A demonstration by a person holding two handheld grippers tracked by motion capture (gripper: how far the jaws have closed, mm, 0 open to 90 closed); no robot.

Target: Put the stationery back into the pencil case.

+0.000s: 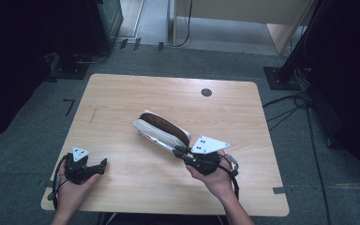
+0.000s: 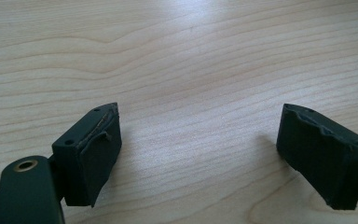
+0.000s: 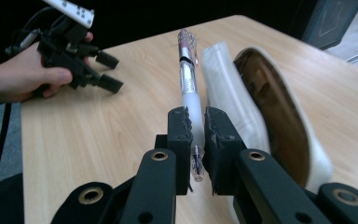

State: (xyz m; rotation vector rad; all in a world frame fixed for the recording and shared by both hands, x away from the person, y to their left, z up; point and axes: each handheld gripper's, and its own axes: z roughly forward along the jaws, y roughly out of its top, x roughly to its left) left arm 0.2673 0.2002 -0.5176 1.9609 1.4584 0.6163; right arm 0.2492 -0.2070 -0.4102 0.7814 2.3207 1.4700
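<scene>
Matt pale wood table (image 1: 136,178), clear glossy plastic pen (image 3: 189,84), white cloth case (image 3: 233,107).

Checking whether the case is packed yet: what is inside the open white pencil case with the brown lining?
The white pencil case shows bare brown lining; its lower depths are hidden. The clear pen remains outside, clamped in the right gripper.

Even overhead light is falling on the table (image 1: 122,103), leaving its wood bright while the room's left and right edges are sinking into near black. A pale glare is washing the tabletop's far part in the left gripper view, where soft shadows are trailing beside the jaws. Everything is looking soft and slightly grainy.
</scene>
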